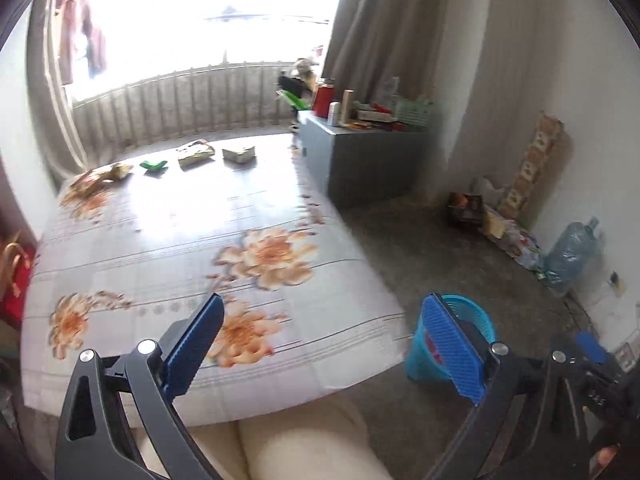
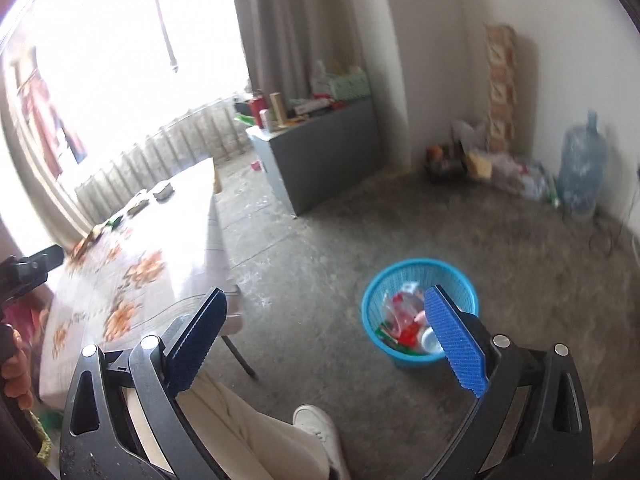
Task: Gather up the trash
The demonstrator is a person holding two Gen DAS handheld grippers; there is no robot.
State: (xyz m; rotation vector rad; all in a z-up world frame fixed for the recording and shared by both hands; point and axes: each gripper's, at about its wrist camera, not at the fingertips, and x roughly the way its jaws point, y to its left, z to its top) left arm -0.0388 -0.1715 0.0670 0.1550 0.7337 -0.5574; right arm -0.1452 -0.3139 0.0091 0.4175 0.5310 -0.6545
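Both the left tongs (image 1: 324, 344) and the right tongs (image 2: 326, 340) stand wide with nothing between their blue pads. On the flowered worktop (image 1: 168, 224), four pieces of trash lie in a row along the far edge near the window: a crumpled wrapper (image 1: 116, 171), a green wrapper (image 1: 153, 165), a yellowish packet (image 1: 196, 153) and a pale packet (image 1: 239, 153). The blue basket (image 2: 420, 276) stands on the floor (image 2: 500, 240) beside the worktop, holding wrappers and a cup.
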